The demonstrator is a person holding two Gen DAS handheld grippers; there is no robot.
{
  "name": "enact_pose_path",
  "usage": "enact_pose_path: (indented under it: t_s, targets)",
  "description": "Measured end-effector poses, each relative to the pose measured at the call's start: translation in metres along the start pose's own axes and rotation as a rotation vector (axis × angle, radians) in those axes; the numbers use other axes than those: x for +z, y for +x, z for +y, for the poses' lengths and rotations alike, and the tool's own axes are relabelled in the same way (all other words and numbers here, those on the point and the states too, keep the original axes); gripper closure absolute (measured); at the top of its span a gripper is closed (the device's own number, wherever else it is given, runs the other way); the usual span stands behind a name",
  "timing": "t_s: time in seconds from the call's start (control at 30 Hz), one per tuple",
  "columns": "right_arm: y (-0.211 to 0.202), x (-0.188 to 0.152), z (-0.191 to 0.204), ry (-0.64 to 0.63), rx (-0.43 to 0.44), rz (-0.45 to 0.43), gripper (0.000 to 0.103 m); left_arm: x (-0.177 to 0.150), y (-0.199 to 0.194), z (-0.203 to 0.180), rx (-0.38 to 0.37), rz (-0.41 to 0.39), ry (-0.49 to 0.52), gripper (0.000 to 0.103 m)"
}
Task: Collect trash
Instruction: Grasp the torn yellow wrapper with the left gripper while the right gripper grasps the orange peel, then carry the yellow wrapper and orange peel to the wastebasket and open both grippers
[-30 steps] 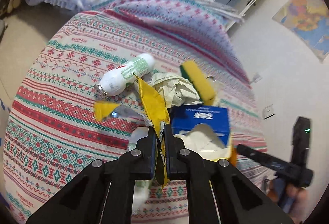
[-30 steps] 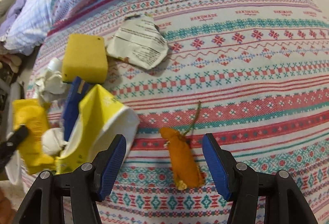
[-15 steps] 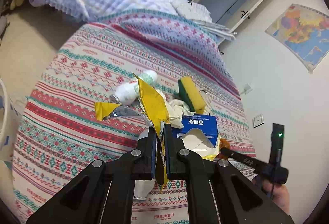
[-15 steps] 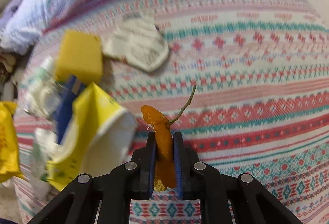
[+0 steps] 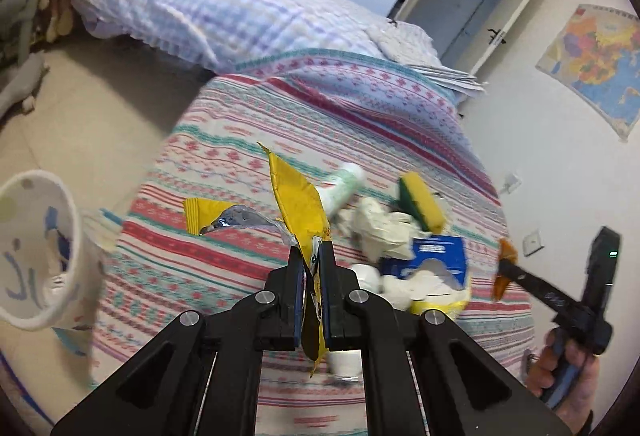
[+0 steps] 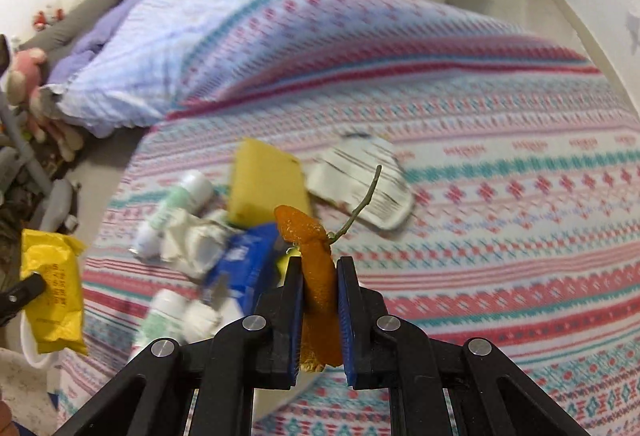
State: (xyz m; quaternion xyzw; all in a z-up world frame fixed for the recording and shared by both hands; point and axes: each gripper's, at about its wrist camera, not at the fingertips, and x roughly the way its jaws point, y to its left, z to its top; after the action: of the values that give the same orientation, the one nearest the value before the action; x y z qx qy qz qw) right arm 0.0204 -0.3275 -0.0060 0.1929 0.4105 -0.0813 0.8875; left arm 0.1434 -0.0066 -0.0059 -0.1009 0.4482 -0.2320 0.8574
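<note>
- Bed (image 6: 500,195) with a striped knit-pattern cover, trash piled near its edge; print on the blue box (image 5: 438,256) too blurry for me to read.
- Left claw (image 5: 311,264) pinching a yellow wrapper (image 5: 298,203), long axis pointing up and away.
- Right claw (image 6: 319,276) clamped on an orange peel (image 6: 316,260), stem tilted up-right, held above the bed.
- White bin (image 5: 36,252) sits left, on the floor.

Hardly anything can be read here. The blue box (image 5: 440,256) beside the sponge (image 5: 420,201) carries a white label, but its characters are too blurred to make out. The yellow wrapper (image 6: 52,276) left of that box has dark print running along it, also illegible. The torn paper (image 6: 360,187) right of the sponge shows lines of black print, too smeared to read.
</note>
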Motion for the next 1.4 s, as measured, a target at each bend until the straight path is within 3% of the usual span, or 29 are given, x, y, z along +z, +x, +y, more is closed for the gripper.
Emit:
enact_pose_path:
  t_s: [0.23,0.5,1.1,1.23,1.4]
  targets:
    - [-0.004,-0.003,0.027,-0.053,0.051,-0.075,0.089,-0.001,-0.008,0.019,0.171,-0.009,0.037,0.096]
    - [0.013,-0.014,0.066,-0.103,0.109,-0.059,0.089,0.0,-0.018,0.038,0.267,-0.033,0.055,0.096]
    - [0.073,-0.063,0.183,-0.216,0.259,0.079,0.089,0.007,-0.038,0.091,0.347,-0.029,0.003,0.096]
    - [0.086,-0.077,0.212,-0.228,0.302,0.112,0.089,0.019,-0.044,0.127,0.352,-0.003,-0.078,0.096]
    - [0.104,-0.089,0.244,-0.221,0.363,0.152,0.088,0.032,-0.068,0.2,0.381,-0.022,-0.274,0.096]
